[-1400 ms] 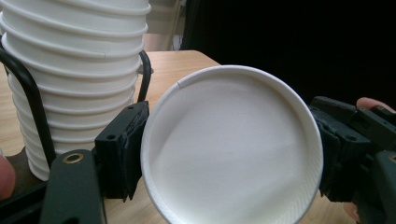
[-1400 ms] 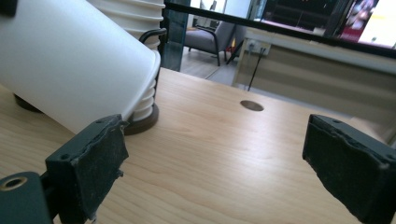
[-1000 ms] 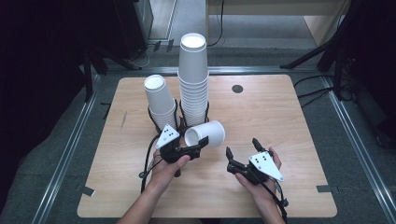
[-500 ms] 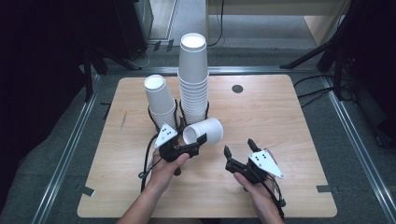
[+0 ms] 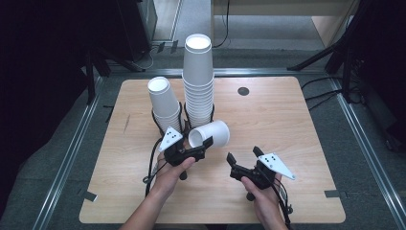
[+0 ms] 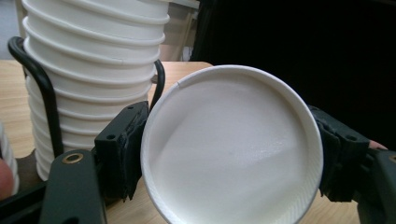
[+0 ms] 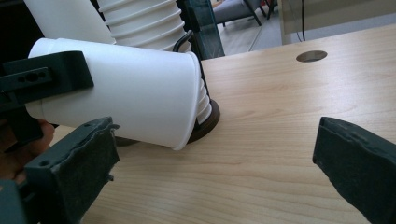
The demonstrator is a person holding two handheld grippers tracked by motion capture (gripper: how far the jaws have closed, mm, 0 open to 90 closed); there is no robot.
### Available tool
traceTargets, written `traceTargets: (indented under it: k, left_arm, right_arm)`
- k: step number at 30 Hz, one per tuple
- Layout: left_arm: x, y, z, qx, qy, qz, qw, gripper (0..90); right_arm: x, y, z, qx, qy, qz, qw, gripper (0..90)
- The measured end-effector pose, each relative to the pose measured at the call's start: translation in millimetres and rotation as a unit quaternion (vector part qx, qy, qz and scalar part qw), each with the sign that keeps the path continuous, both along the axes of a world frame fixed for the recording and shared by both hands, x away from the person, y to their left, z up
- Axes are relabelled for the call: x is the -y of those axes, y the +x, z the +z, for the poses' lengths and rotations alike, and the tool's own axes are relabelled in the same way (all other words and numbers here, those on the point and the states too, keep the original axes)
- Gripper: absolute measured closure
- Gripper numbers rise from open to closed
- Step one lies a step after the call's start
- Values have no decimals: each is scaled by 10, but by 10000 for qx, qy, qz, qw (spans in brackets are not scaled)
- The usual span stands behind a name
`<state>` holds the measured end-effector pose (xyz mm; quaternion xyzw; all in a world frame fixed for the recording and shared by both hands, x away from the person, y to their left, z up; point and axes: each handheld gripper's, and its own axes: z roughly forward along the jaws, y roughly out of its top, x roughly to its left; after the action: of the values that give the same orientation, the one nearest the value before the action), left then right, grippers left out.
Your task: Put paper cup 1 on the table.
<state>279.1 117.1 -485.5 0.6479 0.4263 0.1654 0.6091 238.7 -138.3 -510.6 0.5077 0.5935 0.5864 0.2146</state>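
A white paper cup (image 5: 213, 134) lies on its side, lifted off the wooden table (image 5: 287, 120), with my left gripper (image 5: 201, 144) shut across its rim. In the left gripper view the cup's open mouth (image 6: 233, 149) faces the camera between the two black pads. My right gripper (image 5: 243, 154) stands open to the right of the cup, low over the table, with nothing between its jaws. In the right gripper view the cup (image 7: 130, 93) hangs ahead and to the left of my right gripper (image 7: 215, 163), base toward the right.
A tall stack of white cups (image 5: 198, 81) stands in a black wire holder behind the held cup. A shorter, leaning stack (image 5: 164, 103) is at its left. A round hole (image 5: 243, 91) marks the table's far right part.
My right gripper has edged slightly left and toward the front edge, still open. The left gripper and its cup have barely moved.
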Motion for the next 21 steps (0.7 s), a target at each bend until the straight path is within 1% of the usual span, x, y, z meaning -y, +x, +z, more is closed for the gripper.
traceTargets:
  k: [1,4,5,8,9,10,11,12,14,15,16,17,18,19,20,21]
  left_arm:
    - [0,0,0,0,0,0,10000,237]
    - [19,-3,9,46,12,-14,10000,237]
    - [30,-2,11,53,2,-26,10000,237]
    - [43,-2,12,71,8,-46,10000,237]
    - [48,-1,11,66,-19,-65,10000,237]
    - [48,-1,11,66,-19,-65,10000,237]
    - [50,0,11,73,-29,-68,9999,237]
    - [51,1,11,75,-43,-69,9999,237]
    - [51,4,13,81,-62,-67,9999,236]
    - [52,4,14,87,-74,-65,9999,237]
    - [52,4,15,96,-76,-62,9999,237]
    - [53,4,15,110,-72,-59,9999,237]
    - [53,5,16,120,-64,-55,9999,237]
    - [47,6,18,128,-67,-54,9999,237]
    - [47,6,18,128,-67,-54,9999,237]
    - [45,5,19,138,-74,-43,9999,237]
  right_arm:
    - [0,0,0,0,0,0,10000,0]
    - [12,0,25,-113,224,5,9997,0]
    - [22,2,37,-209,304,21,9993,0]
    - [24,-5,50,-272,341,15,9990,0]
    - [37,-7,74,-364,543,46,9978,0]
    - [37,-7,74,-364,543,46,9978,0]
    - [56,2,99,-478,819,35,9955,0]
    - [56,2,99,-478,819,35,9955,0]
    - [80,16,121,-617,1094,8,9921,0]
    - [94,32,133,-761,1392,30,9873,0]
    - [95,38,133,-824,1476,9,9856,0]
    - [95,38,133,-824,1476,9,9856,0]
    - [92,42,133,-879,1578,-10,9835,0]
    - [87,54,123,-968,1745,-25,9799,0]
    - [87,54,123,-968,1745,-25,9799,0]
    - [74,60,118,-1079,1938,-59,9751,0]
